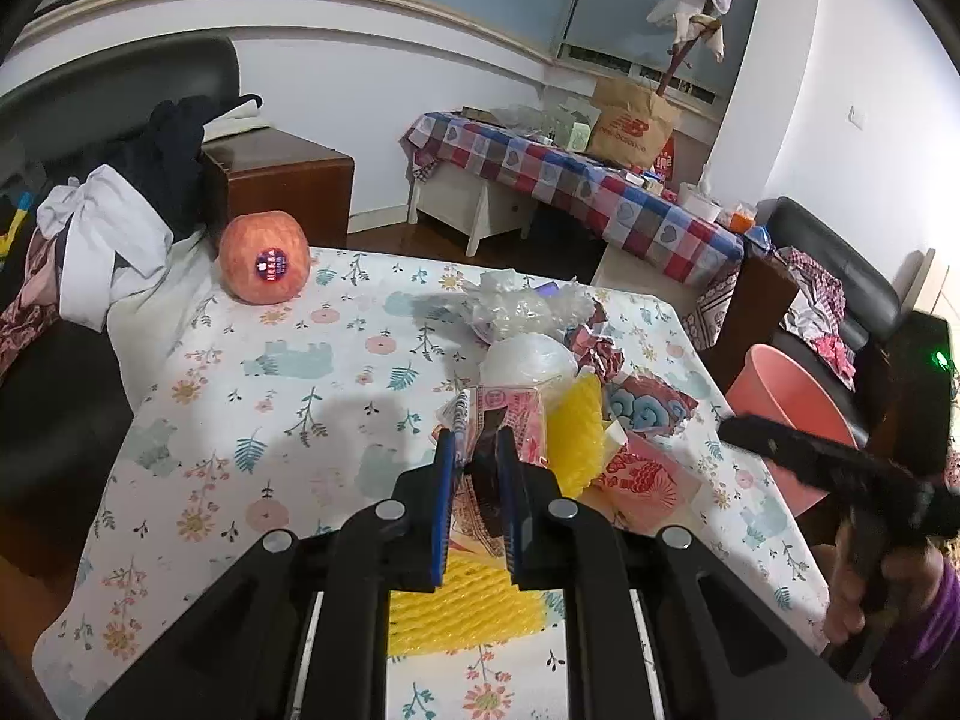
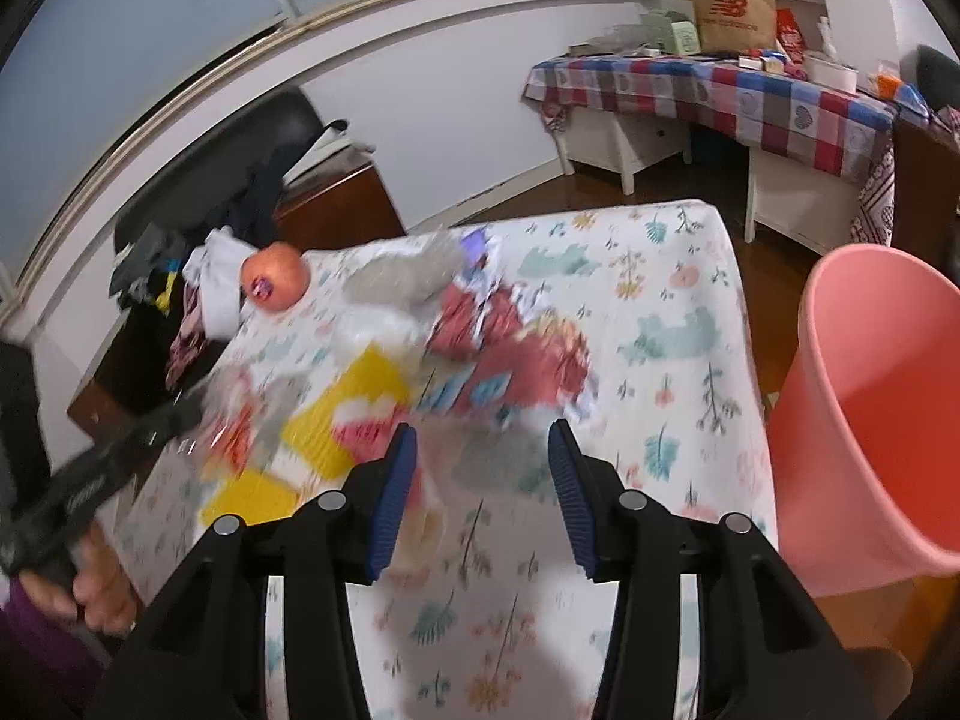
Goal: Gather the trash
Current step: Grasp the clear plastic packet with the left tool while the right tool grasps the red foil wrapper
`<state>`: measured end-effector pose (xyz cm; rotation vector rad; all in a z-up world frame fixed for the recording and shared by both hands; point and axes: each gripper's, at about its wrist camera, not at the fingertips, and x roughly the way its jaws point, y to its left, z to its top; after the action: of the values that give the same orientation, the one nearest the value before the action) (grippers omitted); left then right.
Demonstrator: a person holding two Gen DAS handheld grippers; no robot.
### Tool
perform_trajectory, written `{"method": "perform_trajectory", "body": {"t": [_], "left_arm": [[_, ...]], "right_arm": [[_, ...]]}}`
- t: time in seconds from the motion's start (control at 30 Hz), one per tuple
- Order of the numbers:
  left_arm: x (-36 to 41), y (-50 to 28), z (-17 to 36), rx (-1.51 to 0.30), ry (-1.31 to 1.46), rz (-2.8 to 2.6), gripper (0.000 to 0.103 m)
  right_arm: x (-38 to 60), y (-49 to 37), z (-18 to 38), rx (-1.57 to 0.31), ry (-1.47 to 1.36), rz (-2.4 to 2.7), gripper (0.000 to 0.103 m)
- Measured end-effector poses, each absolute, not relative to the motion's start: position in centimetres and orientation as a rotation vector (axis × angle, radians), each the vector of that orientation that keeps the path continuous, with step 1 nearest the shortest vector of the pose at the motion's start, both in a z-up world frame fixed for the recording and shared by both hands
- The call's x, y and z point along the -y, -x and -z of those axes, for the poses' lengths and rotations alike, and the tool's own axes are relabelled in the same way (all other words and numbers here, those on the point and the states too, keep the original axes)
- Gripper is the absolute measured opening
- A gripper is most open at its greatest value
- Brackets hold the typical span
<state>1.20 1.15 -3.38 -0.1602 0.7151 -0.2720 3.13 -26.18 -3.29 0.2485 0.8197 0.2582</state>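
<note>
A pile of trash lies on the floral tablecloth (image 1: 252,396): a crumpled clear plastic bag (image 1: 516,306), red patterned paper (image 1: 648,402), yellow foam netting (image 1: 576,438) and a printed snack wrapper (image 1: 504,414). My left gripper (image 1: 477,444) is shut on the snack wrapper at the pile's near edge, above a second piece of yellow netting (image 1: 462,600). My right gripper (image 2: 480,450) is open and empty, above the cloth just short of the blurred pile (image 2: 510,348). The pink bin (image 2: 870,420) stands beside the table's right edge; it also shows in the left wrist view (image 1: 786,384).
An apple in foam netting (image 1: 264,264) sits at the table's far left corner, also in the right wrist view (image 2: 273,285). Clothes (image 1: 102,240) are heaped on a dark sofa at left. A table with a checked cloth (image 1: 576,186) stands behind.
</note>
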Motion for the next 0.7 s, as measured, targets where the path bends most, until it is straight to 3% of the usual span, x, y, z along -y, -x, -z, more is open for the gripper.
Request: {"method": "perform_trajectory", "body": {"t": [0.47, 0.7], "left_arm": [[-2.9, -2.0, 4.9, -0.754, 0.204, 0.244, 0.013], [-3.0, -2.5, 5.5, -0.765, 0.213, 0.258, 0.013]], "right_arm": [[28.5, -5.7, 7.1, -0.995, -0.664, -0.234, 0.047], [29.3, -6.6, 8.6, -0.987, -0.867, -0.271, 0.046]]}}
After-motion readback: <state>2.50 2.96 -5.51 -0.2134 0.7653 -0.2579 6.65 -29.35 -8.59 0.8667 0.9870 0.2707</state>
